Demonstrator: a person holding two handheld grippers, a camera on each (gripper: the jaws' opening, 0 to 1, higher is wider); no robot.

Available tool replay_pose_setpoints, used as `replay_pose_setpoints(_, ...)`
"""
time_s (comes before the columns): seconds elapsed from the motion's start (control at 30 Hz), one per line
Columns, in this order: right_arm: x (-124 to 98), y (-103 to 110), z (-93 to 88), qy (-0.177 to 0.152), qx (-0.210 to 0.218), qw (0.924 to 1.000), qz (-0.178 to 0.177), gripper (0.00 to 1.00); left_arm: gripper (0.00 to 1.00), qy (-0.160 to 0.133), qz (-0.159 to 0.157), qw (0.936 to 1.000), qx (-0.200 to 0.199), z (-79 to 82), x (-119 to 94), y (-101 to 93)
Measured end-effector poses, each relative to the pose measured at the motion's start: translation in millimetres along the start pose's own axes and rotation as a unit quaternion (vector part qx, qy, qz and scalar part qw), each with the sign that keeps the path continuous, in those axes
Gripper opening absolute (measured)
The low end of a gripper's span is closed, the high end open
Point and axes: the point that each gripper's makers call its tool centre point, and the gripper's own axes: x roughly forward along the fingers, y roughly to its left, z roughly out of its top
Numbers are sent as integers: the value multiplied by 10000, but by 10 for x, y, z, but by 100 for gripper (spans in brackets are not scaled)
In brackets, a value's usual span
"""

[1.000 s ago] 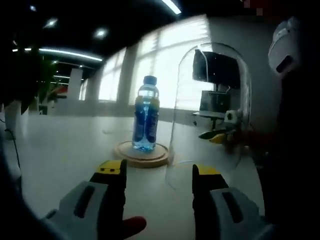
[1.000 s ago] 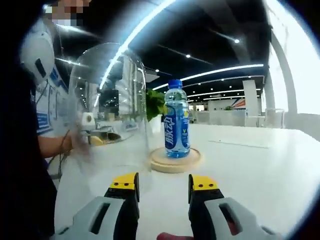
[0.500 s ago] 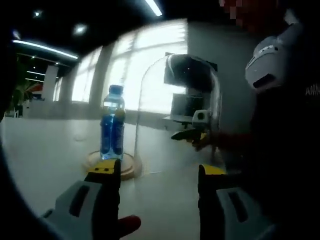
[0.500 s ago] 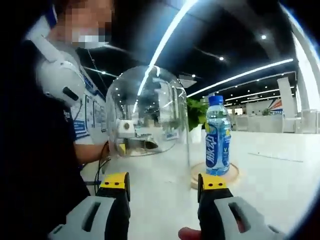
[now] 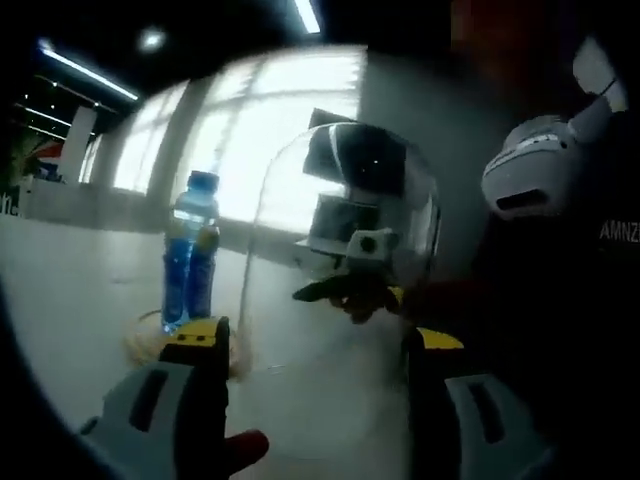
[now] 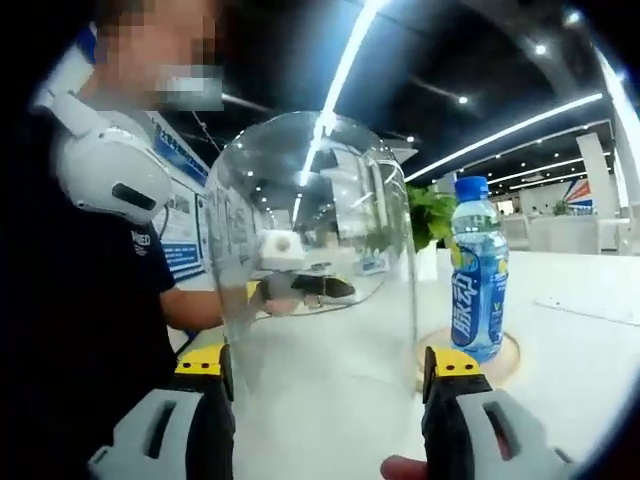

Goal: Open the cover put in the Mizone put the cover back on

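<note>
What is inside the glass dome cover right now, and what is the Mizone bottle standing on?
The glass dome cover holds nothing; the other claw shows through it from beyond. The Mizone bottle stands outside, beside it, on a round wooden base. The dome's lower rim is blurred, so whether it touches the table is unclear.

Left claw [image 5: 315, 345] open; glass cover [image 5: 335, 250] between jaws; Mizone bottle [image 5: 190, 250] on wooden base [image 5: 145, 345].
</note>
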Motion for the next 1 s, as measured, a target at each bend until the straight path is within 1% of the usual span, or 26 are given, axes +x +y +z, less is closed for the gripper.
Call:
replay_pose_setpoints(0.03, 20, 0, 0, 25, -4, 10000, 35, 71, 66, 134, -169, 9998, 44, -29, 41, -39)
replay_pose_setpoints(0.13, 82, 10, -3, 115, -41, 9998, 148, 73, 69, 311, -245, 9990, 200, -76, 128, -27)
replay_pose_setpoints(0.27, 134, 21, 3, 158, -83, 9996, 224, 76, 71, 354, -319, 9988, 106, -83, 165, -8)
replay_pose_setpoints(0.37, 159, 22, 6, 165, -88, 9995, 248, 78, 71, 428, -336, 9984, 155, -108, 188, -11)
replay_pose_setpoints(0.5, 211, 12, 12, 149, -93, 9992, 352, 81, 72, 473, -421, 9977, 244, -123, 215, -2)
replay_pose_setpoints(0.6, 294, 18, 11, 202, -113, 9985, 496, 85, 73, 490, -583, 9964, 385, -127, 251, 12)
replay_pose_setpoints(0.67, 360, 26, 2, 196, -138, 9982, 546, 89, 74, 509, -646, 9959, 369, -125, 275, 16)
replay_pose_setpoints(0.7, 374, 34, 1, 199, -157, 9981, 556, 90, 75, 529, -670, 9957, 365, -123, 292, 8)
replay_pose_setpoints(1.0, 386, 48, 28, 110, -202, 9980, 580, 90, 81, 416, -590, 9967, 360, -130, 393, -20)
